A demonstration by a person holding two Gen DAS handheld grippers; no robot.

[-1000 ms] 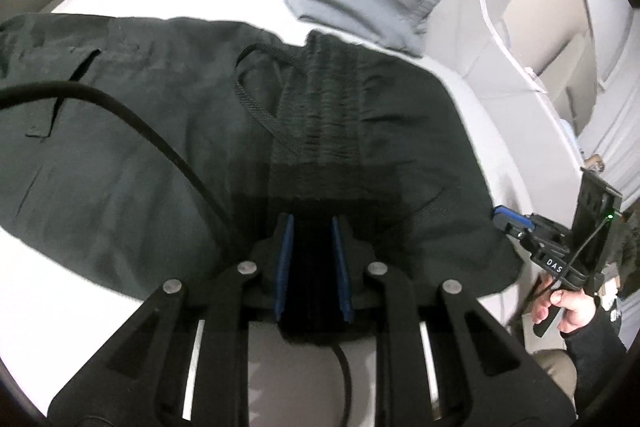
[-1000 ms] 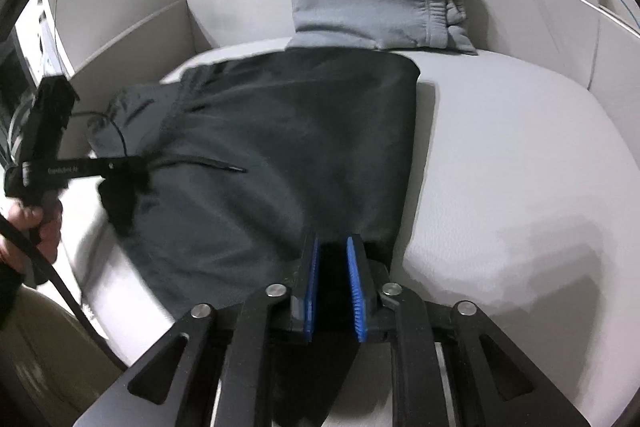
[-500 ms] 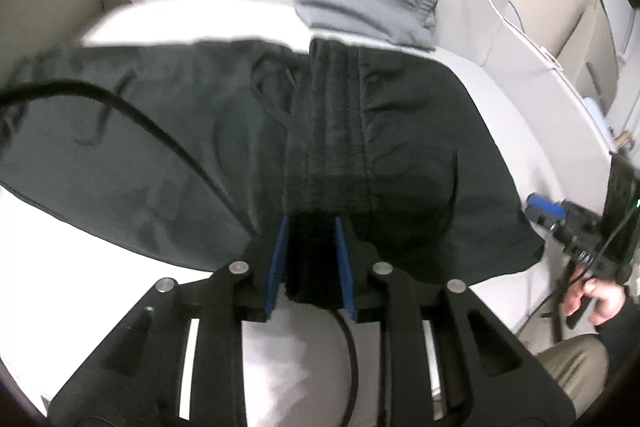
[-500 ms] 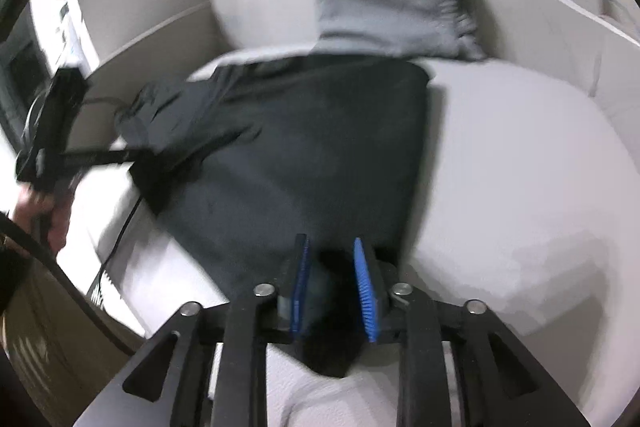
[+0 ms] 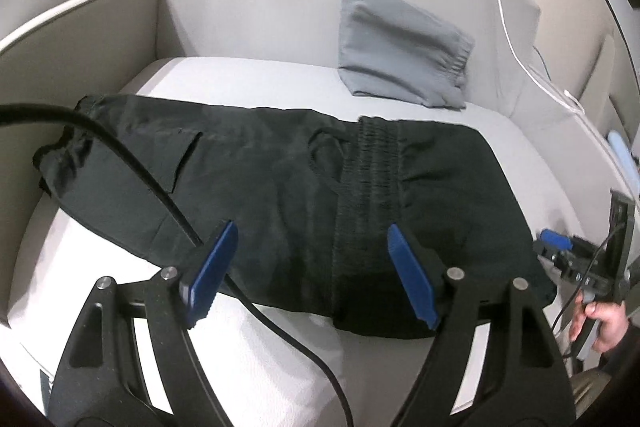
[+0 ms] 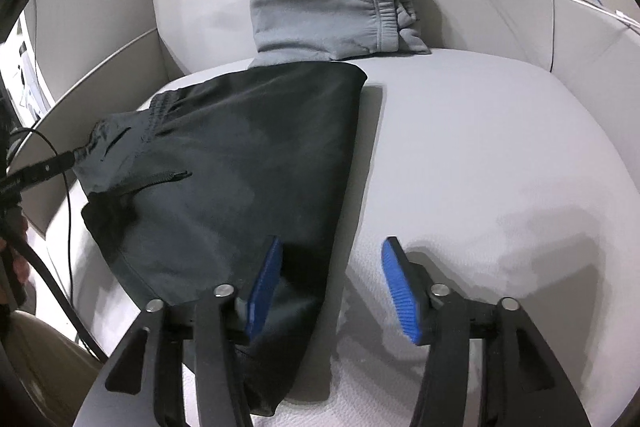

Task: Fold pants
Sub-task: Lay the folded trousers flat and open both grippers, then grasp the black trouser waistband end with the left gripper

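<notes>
A: How do the tools stand?

B: The left gripper (image 5: 310, 269) is spread wide with nothing between its blue pads (image 5: 212, 269), hanging over the near edge of the black pants (image 5: 260, 187). The right gripper (image 6: 330, 285) is released too; its left pad sits over the pants' corner, its right pad over bare cushion.

A: And the pants?

B: Folded across the white sofa seat (image 6: 480, 155). The ribbed waistband (image 5: 370, 183) runs front to back under the left gripper, a drawstring loop (image 5: 324, 163) just beside it. In the right view their right edge is straight, slanting toward the folded grey sweatpants (image 6: 324, 15), which lean against the backrest and touch the far corner.

A: Room to move?

B: Open cushion right of that edge. A black cable (image 5: 132, 179) crosses the left part of the pants.
</notes>
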